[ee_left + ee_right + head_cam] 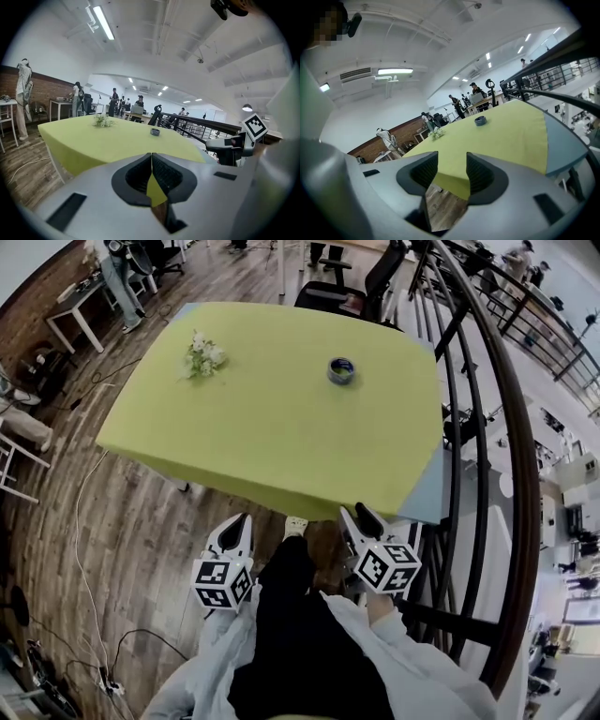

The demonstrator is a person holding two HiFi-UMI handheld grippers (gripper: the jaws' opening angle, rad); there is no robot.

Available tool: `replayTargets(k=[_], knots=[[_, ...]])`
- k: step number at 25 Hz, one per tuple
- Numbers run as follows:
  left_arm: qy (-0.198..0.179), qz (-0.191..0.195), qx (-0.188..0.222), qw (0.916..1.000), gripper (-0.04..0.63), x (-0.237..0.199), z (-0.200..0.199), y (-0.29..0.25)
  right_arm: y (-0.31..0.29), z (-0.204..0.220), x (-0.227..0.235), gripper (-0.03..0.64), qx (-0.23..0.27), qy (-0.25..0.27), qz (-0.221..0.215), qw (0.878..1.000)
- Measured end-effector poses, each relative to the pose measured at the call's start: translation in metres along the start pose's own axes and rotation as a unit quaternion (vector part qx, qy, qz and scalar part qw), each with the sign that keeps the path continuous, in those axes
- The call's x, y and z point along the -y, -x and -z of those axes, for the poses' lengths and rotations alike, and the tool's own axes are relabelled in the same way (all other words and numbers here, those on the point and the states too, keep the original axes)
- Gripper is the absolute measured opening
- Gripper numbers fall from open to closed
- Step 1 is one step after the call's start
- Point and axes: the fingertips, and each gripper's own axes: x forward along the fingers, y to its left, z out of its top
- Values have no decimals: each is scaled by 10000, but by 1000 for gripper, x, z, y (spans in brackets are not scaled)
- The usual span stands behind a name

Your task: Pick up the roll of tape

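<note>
A small dark roll of tape [341, 370] lies flat on the yellow-green table [281, 427], toward its far right part. It also shows small and distant as the roll of tape [155, 131] in the left gripper view and the roll of tape [480, 121] in the right gripper view. Both grippers hang below the table's near edge, well short of the roll. My left gripper [240, 523] is shut with nothing in it, its jaws meeting at the tips [151, 157]. My right gripper [359, 516] stands open and empty, with a clear gap [452, 166] between its jaws.
A small bunch of white flowers [202, 355] lies on the table's far left. A dark curved metal railing [487, 427] runs close along the right side. The person's dark trousers and a shoe [295, 526] show between the grippers. Cables [84, 549] lie on the wooden floor at left.
</note>
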Motion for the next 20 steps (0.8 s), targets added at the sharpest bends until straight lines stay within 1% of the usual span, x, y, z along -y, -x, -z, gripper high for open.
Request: replayTargets(k=[4, 8, 14, 20], knots=[[-26, 94, 5, 10000, 17, 0, -12, -24, -16, -17, 11, 186, 21, 17, 65, 10000], [12, 103, -33, 9999, 17, -9, -22, -45, -33, -28, 17, 186, -55, 96, 119, 9999], [-94, 146, -54, 9998, 17, -21, -47, -79, -62, -56, 31, 186, 4, 16, 246, 9997], [-94, 170, -175, 9997, 17, -35, -67, -127, -100, -85, 48, 186, 2, -64, 353, 9994]])
